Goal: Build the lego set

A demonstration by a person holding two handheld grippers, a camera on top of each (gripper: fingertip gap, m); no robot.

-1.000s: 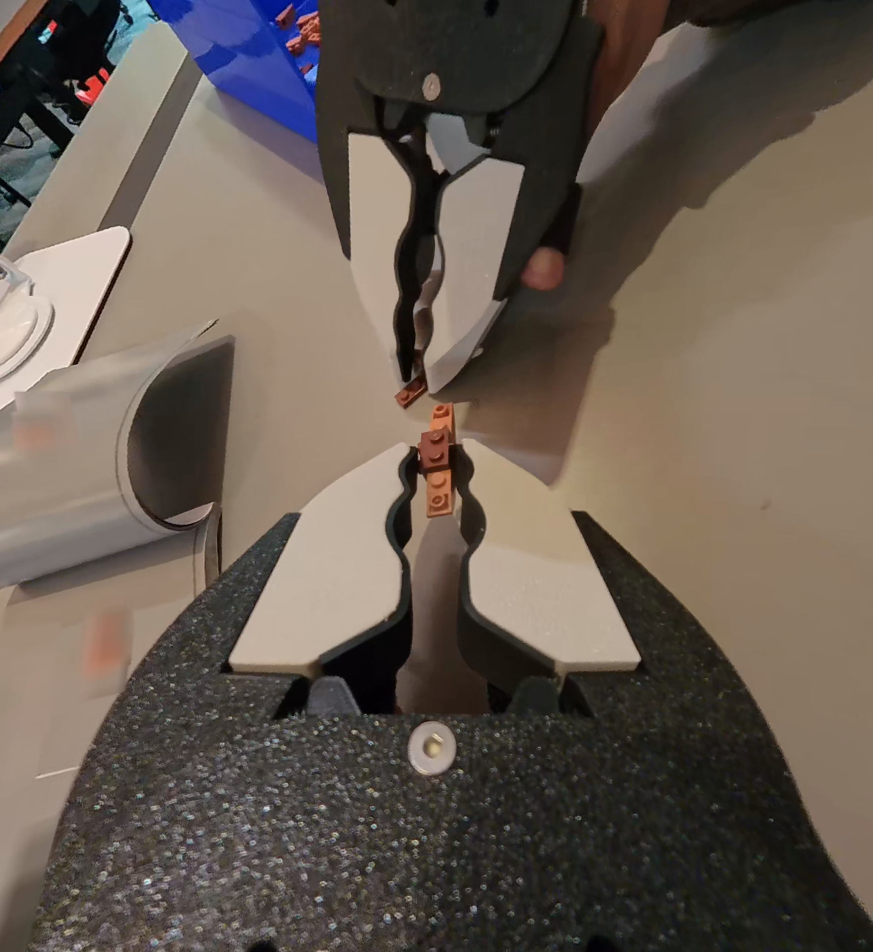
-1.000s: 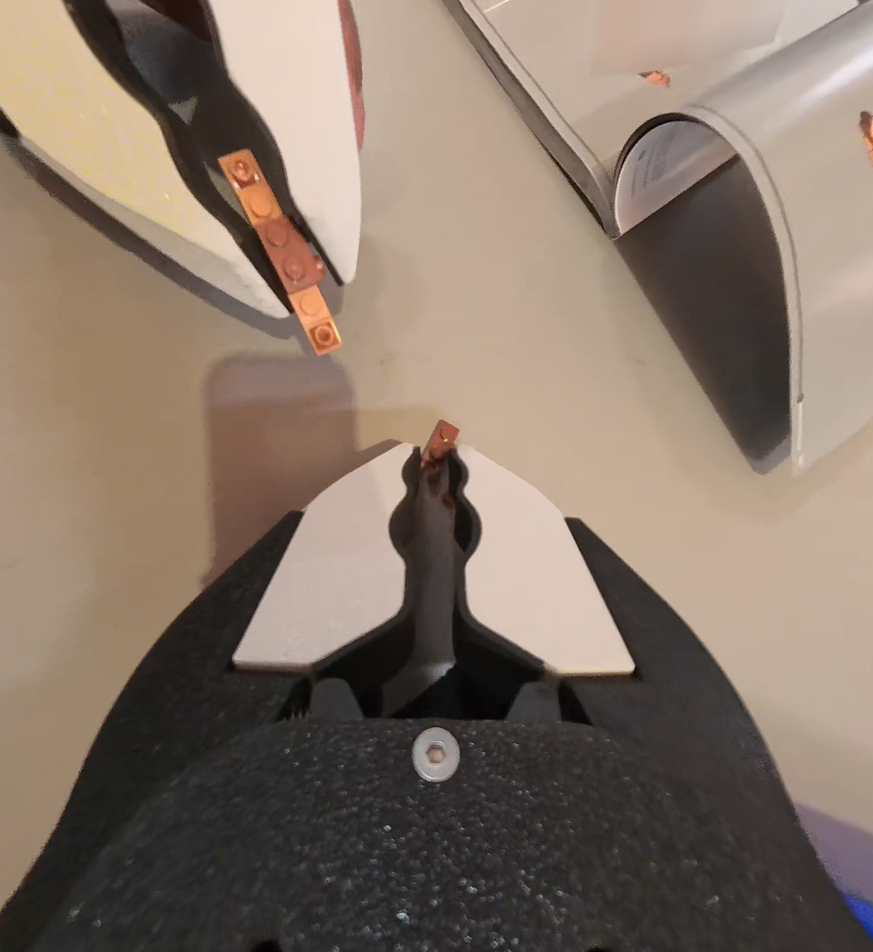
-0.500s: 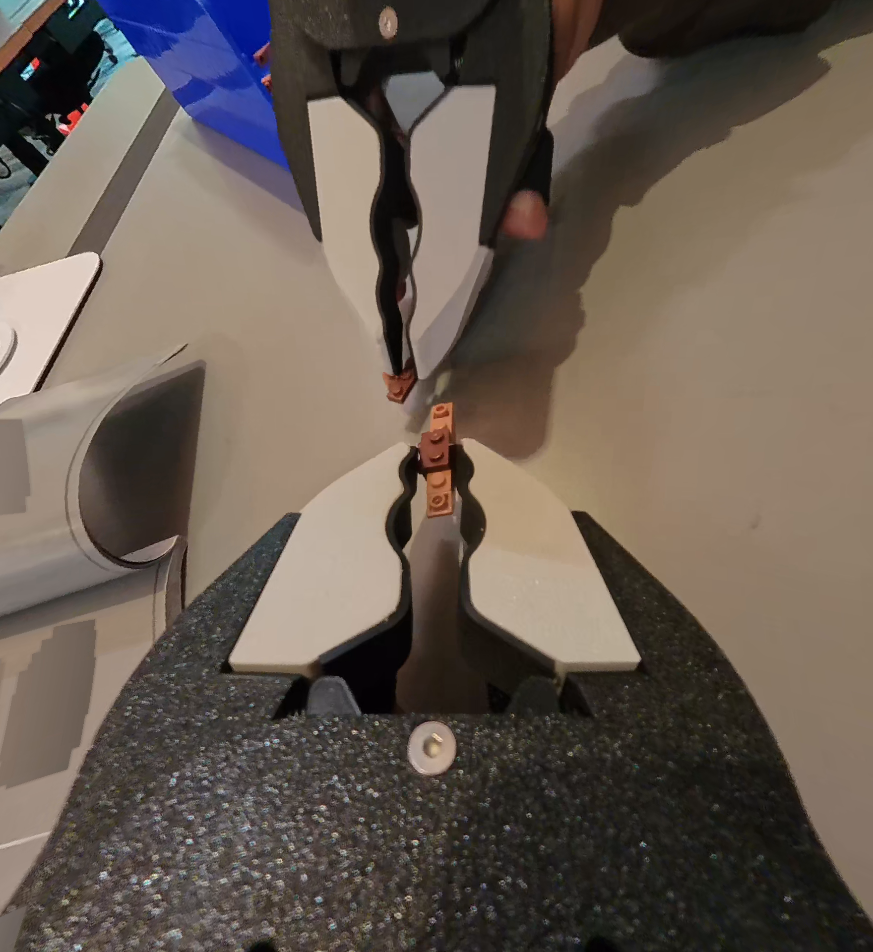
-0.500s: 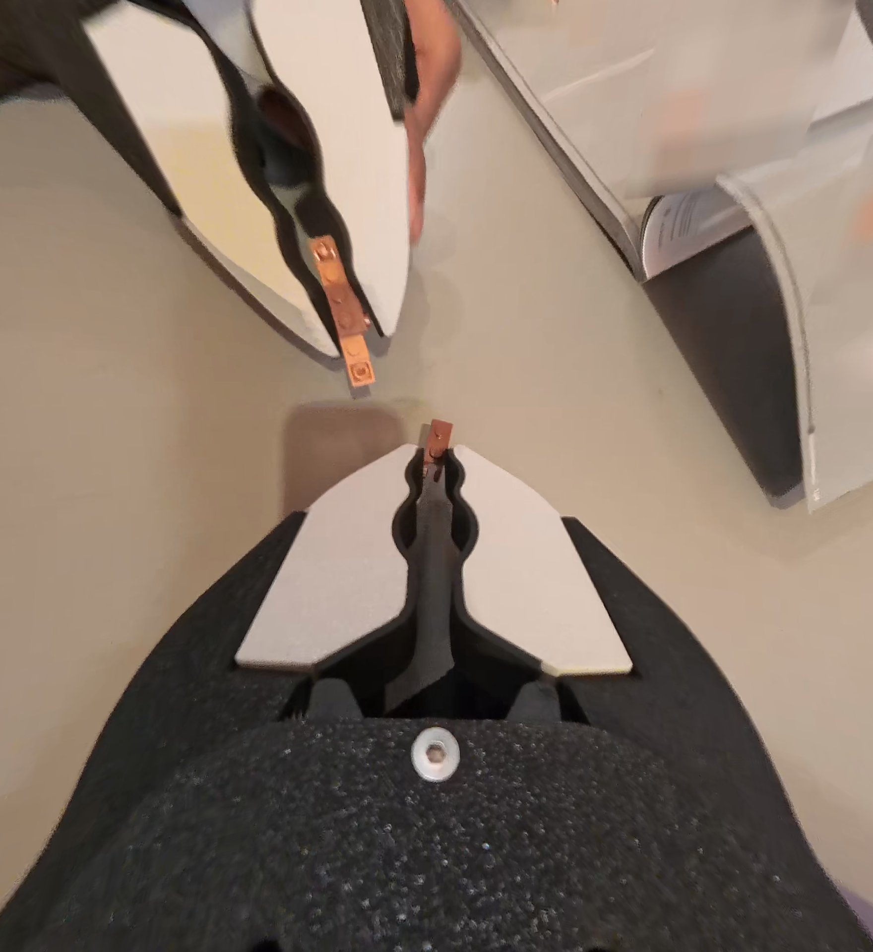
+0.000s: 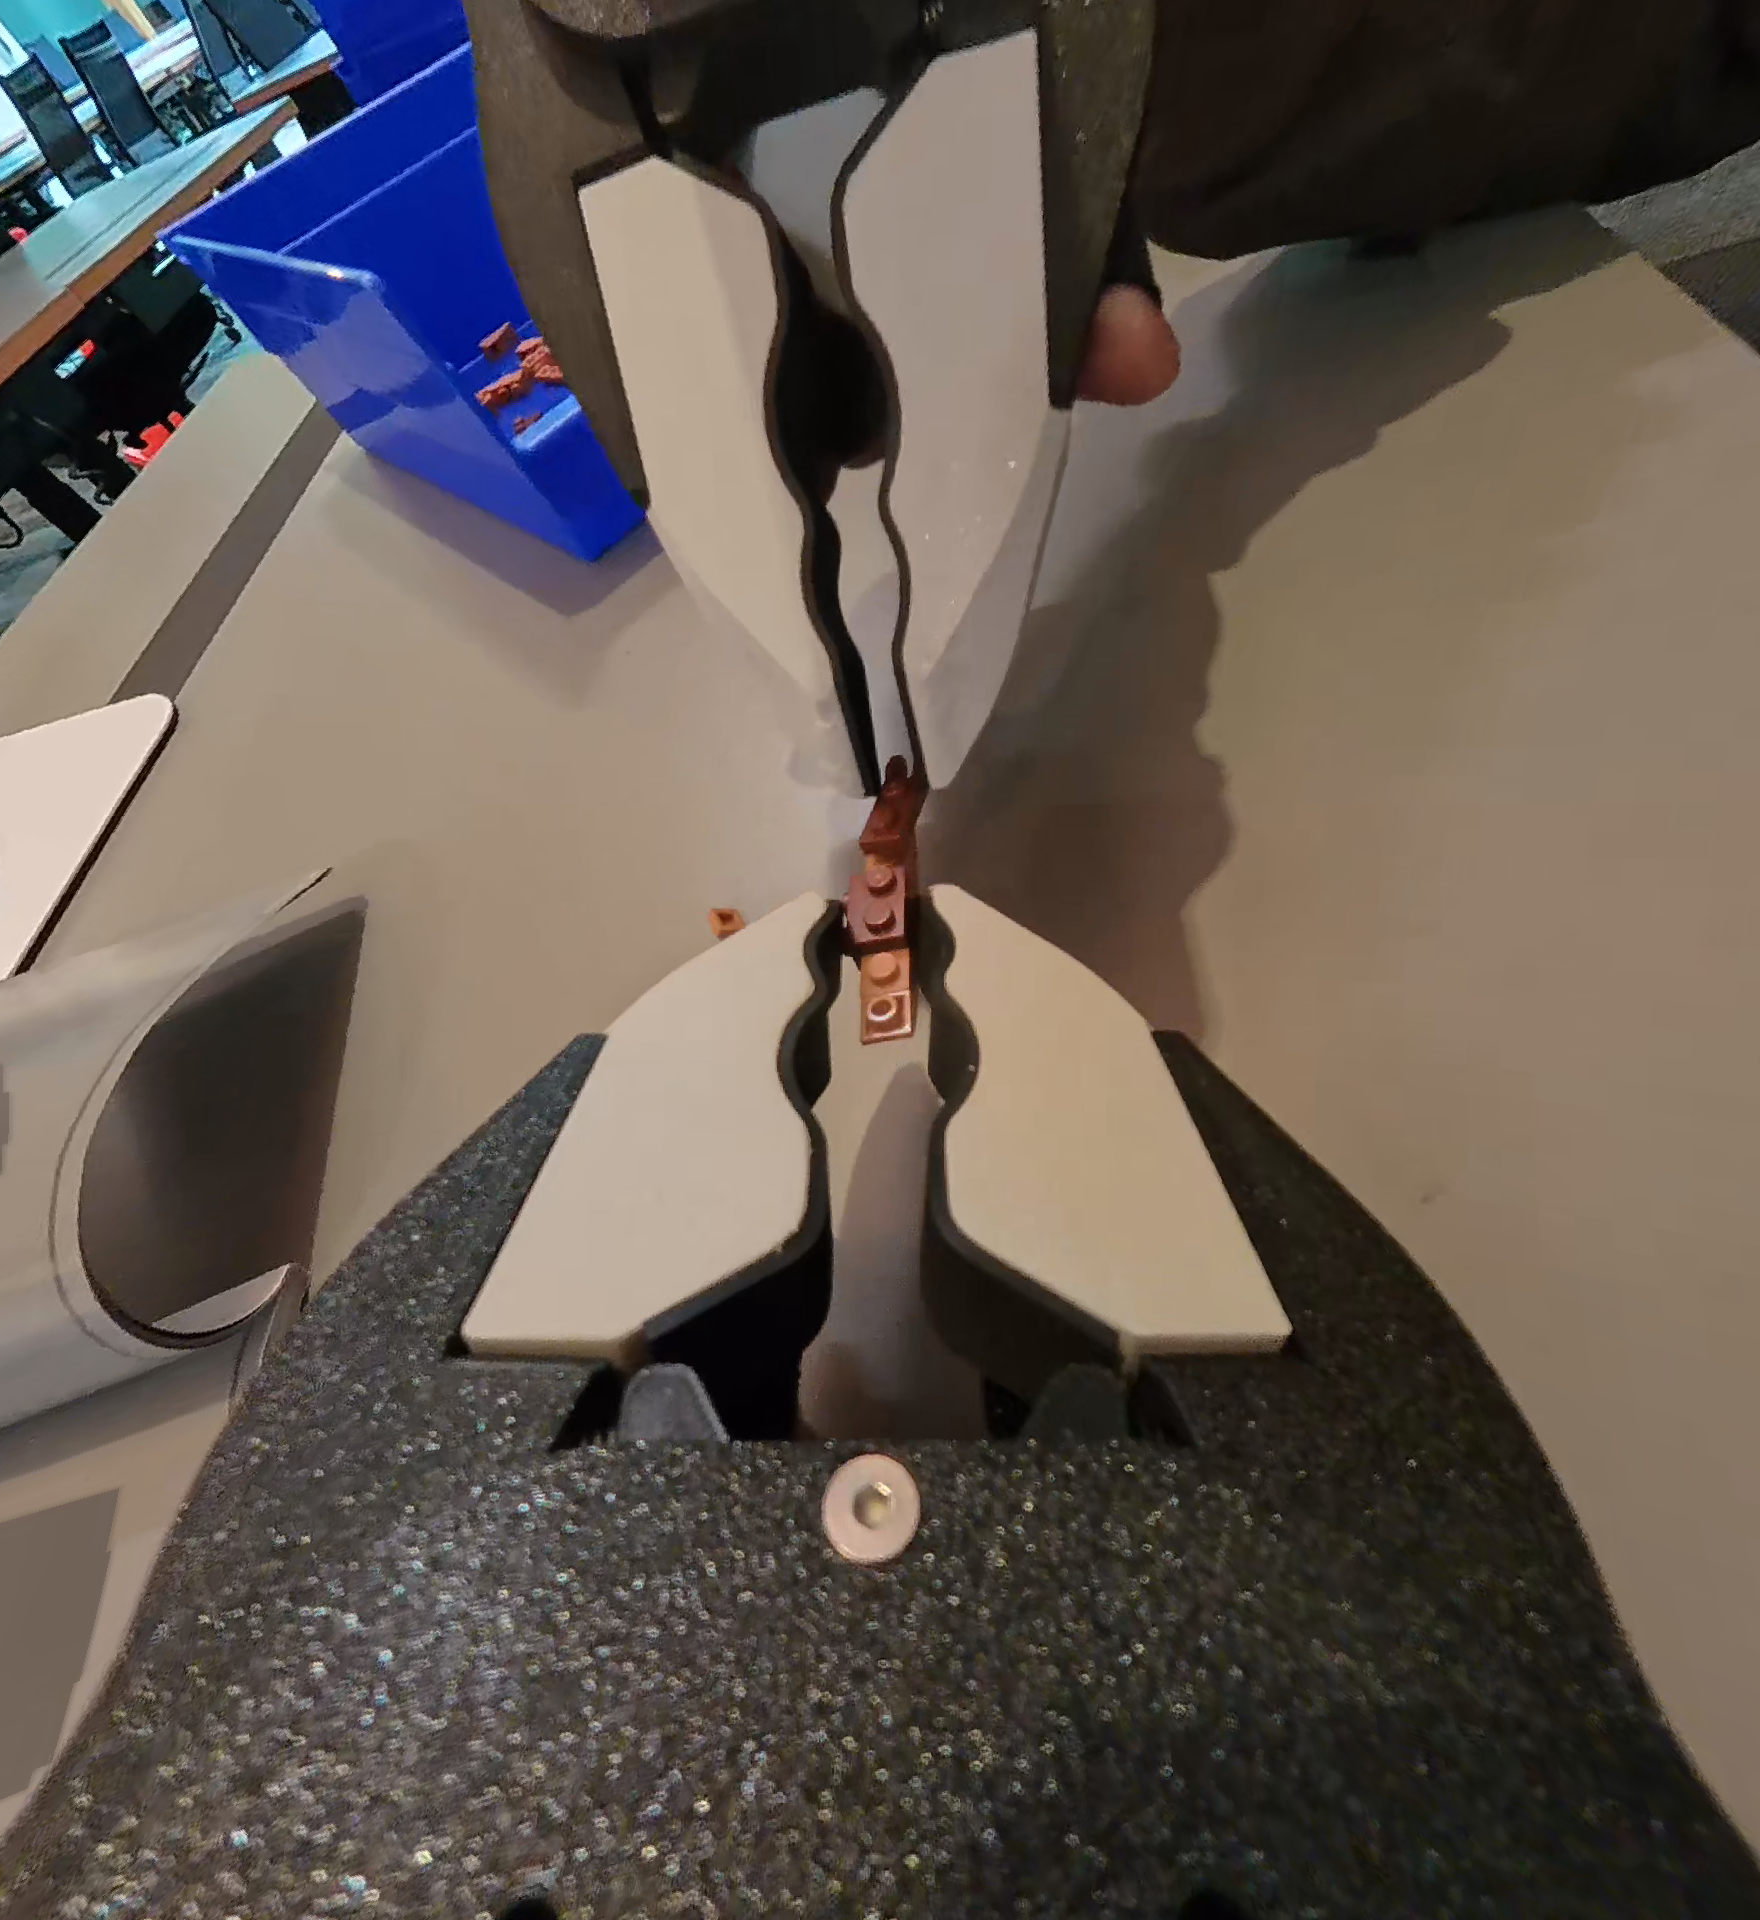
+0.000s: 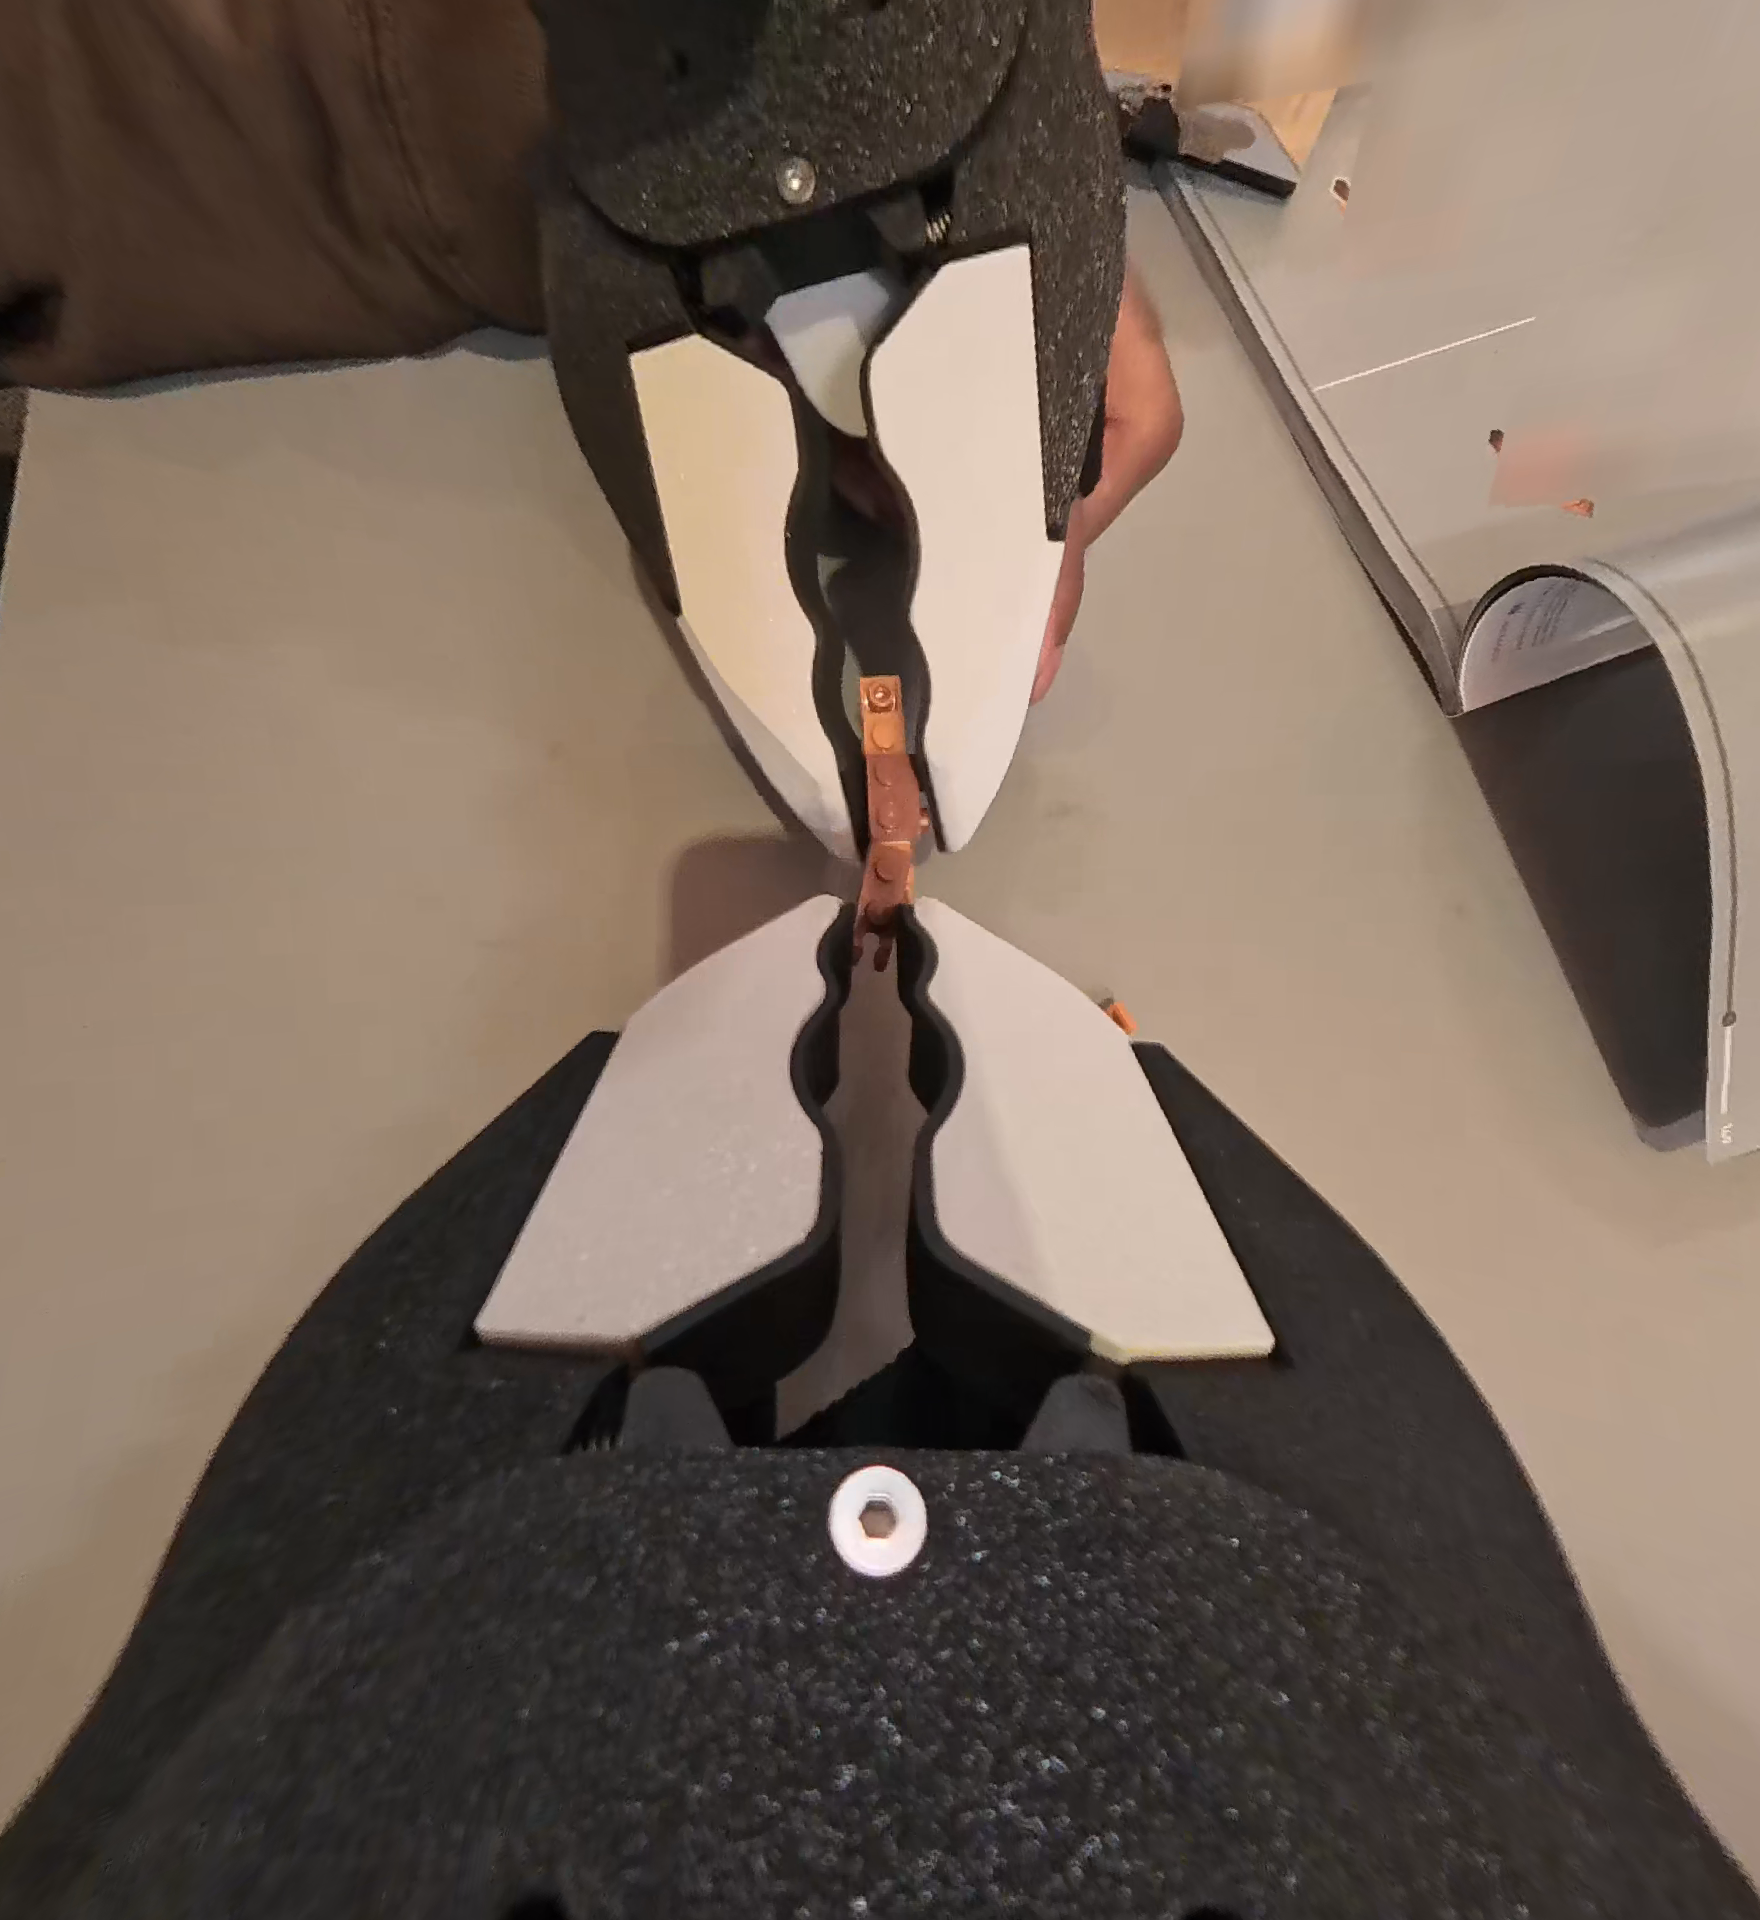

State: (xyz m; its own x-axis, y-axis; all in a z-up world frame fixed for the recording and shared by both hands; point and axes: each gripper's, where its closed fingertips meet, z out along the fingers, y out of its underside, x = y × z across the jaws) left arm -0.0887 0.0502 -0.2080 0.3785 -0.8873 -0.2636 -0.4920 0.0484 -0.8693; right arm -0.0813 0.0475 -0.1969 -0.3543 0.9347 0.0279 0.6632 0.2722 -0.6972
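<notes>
My left gripper (image 5: 881,920) is shut on a thin orange lego strip (image 5: 886,992) with a dark brown plate (image 5: 878,914) on top of it. The strip's far end sticks out past the fingertips. My right gripper (image 5: 895,774) comes in from the far side, shut on a small brown piece (image 5: 891,821) that touches the strip's far end. In the right wrist view my right gripper (image 6: 878,920) holds the small brown piece (image 6: 871,935) against the orange strip (image 6: 884,790) held by the left gripper (image 6: 891,831). Both hover just above the table.
A blue bin (image 5: 419,343) with several brown bricks stands at the far left. A curled instruction booklet (image 5: 128,1153) lies at the left, also seen in the right wrist view (image 6: 1624,727). A small orange piece (image 5: 723,918) lies on the grey table (image 5: 1427,831). A white board (image 5: 34,779) lies beyond the booklet. My left and right fingertips are right by each other.
The two grippers have closed the gap. The right gripper's small brown piece, apart from the strip before, now touches the strip's far end. Both have turned into line, tip to tip.
</notes>
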